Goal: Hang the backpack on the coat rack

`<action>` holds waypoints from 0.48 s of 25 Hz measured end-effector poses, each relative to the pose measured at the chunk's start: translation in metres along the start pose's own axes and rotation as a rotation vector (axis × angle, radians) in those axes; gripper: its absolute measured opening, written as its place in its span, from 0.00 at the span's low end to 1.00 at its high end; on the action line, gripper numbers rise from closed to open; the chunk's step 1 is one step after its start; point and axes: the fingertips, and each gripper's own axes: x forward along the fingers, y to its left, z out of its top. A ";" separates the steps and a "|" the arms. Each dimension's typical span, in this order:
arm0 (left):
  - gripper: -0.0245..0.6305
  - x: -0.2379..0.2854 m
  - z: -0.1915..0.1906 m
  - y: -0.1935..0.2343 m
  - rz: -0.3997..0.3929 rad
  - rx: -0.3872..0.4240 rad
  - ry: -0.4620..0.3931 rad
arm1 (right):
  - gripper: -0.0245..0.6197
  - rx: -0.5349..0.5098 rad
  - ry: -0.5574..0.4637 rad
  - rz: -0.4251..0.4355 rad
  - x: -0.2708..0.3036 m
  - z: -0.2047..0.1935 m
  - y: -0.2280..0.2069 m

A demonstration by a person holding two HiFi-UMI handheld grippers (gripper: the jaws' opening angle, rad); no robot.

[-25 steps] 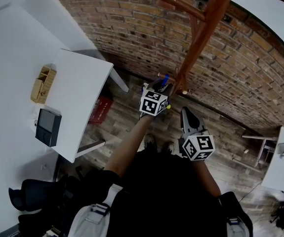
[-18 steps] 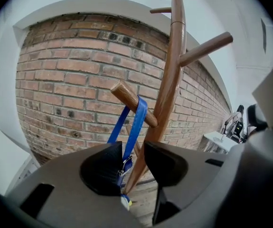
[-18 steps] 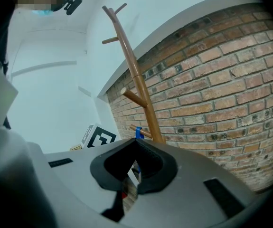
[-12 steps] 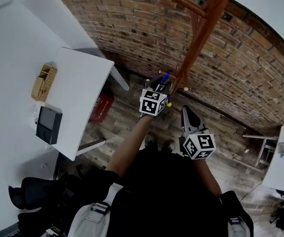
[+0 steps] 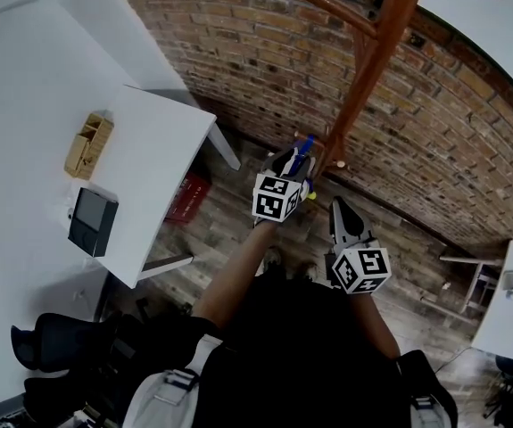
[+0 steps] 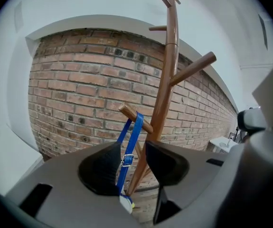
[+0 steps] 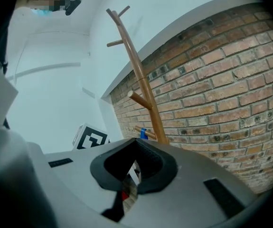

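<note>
my left gripper (image 6: 134, 151) jaws are opening around the blue strap (image 6: 132, 134), looped over the coat rack (image 6: 167, 80) peg (image 6: 137, 119) so it bears the weight; right gripper (image 7: 135, 163) waits, jaws together.

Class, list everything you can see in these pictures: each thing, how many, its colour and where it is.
Wooden branching coat rack: one, reddish brown, in front of the wall.
Brick wall: one, red-brown, behind the rack.
Blue buckled strap: one, looped over a low rack peg.
White table: one, at left.
Wooden organiser box: one, tan, on the table.
Dark square device: one, on the table.
Red crate: one, on the floor under the table.
Left gripper: jaws opening, strap between them.
Right gripper: jaws together, empty.
</note>
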 end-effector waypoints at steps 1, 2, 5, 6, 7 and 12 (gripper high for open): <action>0.27 -0.004 0.001 0.000 0.008 -0.001 -0.013 | 0.06 -0.001 -0.002 0.004 -0.001 0.000 0.001; 0.27 -0.007 0.003 0.000 0.015 -0.003 -0.026 | 0.06 -0.003 -0.004 0.007 -0.001 0.001 0.001; 0.27 -0.018 0.006 -0.006 0.012 -0.009 -0.050 | 0.06 -0.003 -0.010 0.014 -0.004 0.003 0.001; 0.27 -0.023 0.006 -0.010 0.006 -0.004 -0.060 | 0.06 -0.004 -0.011 0.016 -0.006 0.003 0.001; 0.27 -0.028 0.007 -0.014 0.001 0.006 -0.071 | 0.06 -0.004 -0.012 0.019 -0.007 0.003 0.002; 0.23 -0.052 0.014 -0.040 -0.011 0.043 -0.127 | 0.06 -0.014 -0.019 0.036 -0.013 0.005 0.003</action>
